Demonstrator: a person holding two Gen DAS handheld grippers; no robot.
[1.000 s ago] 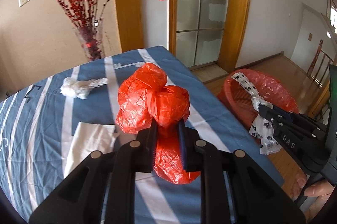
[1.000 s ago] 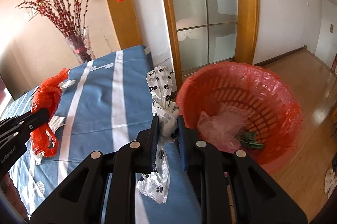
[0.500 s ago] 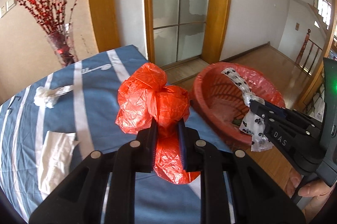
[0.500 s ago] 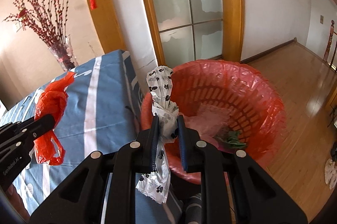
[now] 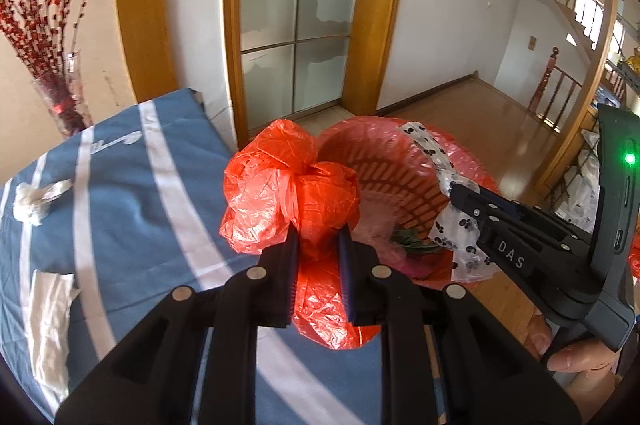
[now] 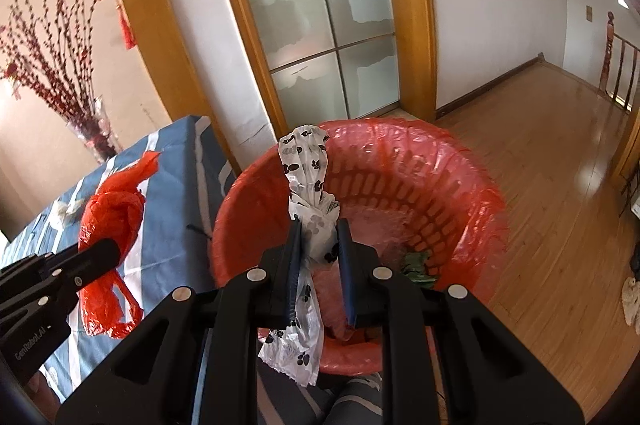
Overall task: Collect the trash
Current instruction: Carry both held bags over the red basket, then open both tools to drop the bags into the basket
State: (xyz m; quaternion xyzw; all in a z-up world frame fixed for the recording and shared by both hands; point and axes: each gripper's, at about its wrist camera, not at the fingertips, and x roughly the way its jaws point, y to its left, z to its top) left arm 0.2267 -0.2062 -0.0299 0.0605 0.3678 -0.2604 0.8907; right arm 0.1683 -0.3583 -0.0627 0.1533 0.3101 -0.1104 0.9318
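**Both bags carried to the basket, release not yet made**

The left gripper (image 5: pixel 318 237) is clamped on a crumpled red plastic bag (image 5: pixel 288 185), the pads pinching its knotted neck while the loose tail hangs below the jaws; the right gripper (image 6: pixel 318 233) is clamped likewise on a white paw-print bag (image 6: pixel 310 193), knot above the pads and tail trailing under them; the step in hand looks like the carry-and-drop into the red-lined basket (image 6: pixel 472 185) that stands on the wooden floor (image 6: pixel 560 145) just beside the blue striped table (image 5: pixel 132 177).

Seen from the right wrist, the paw-print bag hangs over the basket's near rim, above the opening; the red bag sits over the table edge, next to the basket's rim rather than clearly above it; so the left hand probably needs to go further across before letting go, while the right could likely open where it is.

The two grippers are close together, so a staggered release seems wise; the mouth is wide, with some rubbish already at the bottom; the floor beyond is open; a crumpled tissue (image 5: pixel 30 205) and a flat napkin (image 5: pixel 52 321) lie on the table, yet to be collected.
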